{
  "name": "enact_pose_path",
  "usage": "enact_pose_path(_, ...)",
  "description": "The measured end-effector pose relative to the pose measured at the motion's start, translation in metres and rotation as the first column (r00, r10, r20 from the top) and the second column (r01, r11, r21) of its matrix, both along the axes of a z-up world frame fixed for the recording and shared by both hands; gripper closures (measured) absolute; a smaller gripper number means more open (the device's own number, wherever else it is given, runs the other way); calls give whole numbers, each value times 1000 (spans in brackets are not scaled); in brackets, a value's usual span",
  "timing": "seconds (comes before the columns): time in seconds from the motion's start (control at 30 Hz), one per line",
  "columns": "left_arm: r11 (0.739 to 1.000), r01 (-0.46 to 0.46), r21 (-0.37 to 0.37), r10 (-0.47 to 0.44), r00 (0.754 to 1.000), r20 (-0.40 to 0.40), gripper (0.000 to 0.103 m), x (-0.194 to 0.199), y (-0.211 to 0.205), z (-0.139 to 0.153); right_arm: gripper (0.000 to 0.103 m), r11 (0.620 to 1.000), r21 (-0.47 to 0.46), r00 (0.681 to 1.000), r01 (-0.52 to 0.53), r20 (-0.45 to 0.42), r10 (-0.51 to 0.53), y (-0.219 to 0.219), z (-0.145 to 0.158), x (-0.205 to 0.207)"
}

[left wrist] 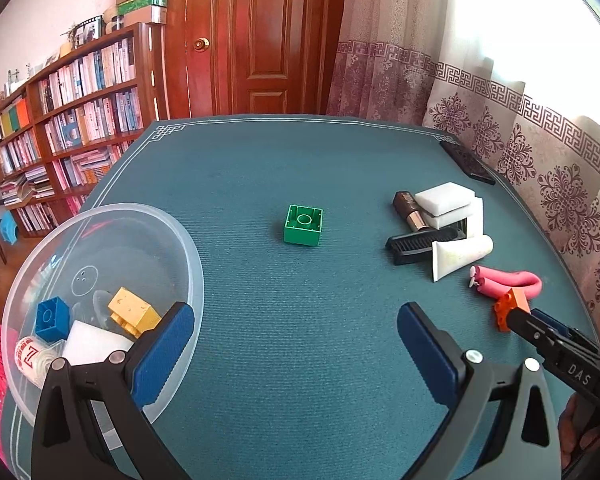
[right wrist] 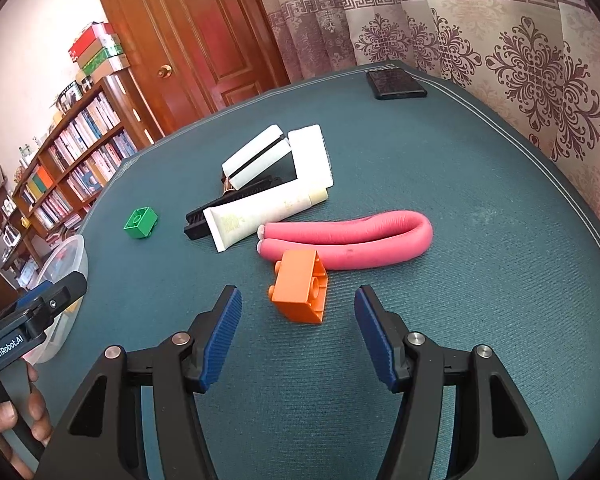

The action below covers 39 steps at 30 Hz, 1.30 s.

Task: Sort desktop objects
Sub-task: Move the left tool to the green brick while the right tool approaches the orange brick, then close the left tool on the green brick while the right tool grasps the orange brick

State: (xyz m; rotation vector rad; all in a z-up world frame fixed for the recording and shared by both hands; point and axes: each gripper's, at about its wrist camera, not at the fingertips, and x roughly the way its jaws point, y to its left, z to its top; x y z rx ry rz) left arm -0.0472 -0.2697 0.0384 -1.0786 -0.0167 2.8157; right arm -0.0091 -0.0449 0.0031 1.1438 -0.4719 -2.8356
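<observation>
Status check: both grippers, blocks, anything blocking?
Left gripper open, empty, beside bowl. Right gripper open, lined up on orange block. Green block loose mid-table. Pink roller touching orange block's far side.

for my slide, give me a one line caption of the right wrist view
Open right gripper approaches an orange brick lying beside a pink foam roller on the teal table.

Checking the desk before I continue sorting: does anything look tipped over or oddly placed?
Yes. The orange brick lies on its side against the pink foam roller, studs pointing sideways. The green brick sits upside down, hollow side up. Nothing looks spilled or broken.
</observation>
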Motion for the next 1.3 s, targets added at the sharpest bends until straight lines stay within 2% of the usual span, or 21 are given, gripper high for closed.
enact_pose_path(0.3,999,28,-40,-28,1000,-1,1,-23,17,-5,50,1000,11,1000,-7,5,7,-1,-1,-8)
enact_pose_path(0.53,1000,23,-16,-23,1000,17,1,-51,21,-9,61,1000,14,1000,-14,6,14,-1,-1,-9)
enact_pose_path(0.8,1000,15,-4,-15,999,35,1,-78,23,-15,65,1000,14,1000,-20,11,20,-1,-2,-11)
enact_pose_path(1.3,999,-31,-23,33,997,74,1,-113,20,-31,66,1000,4,999,-23,30,23,-1,-5,-12)
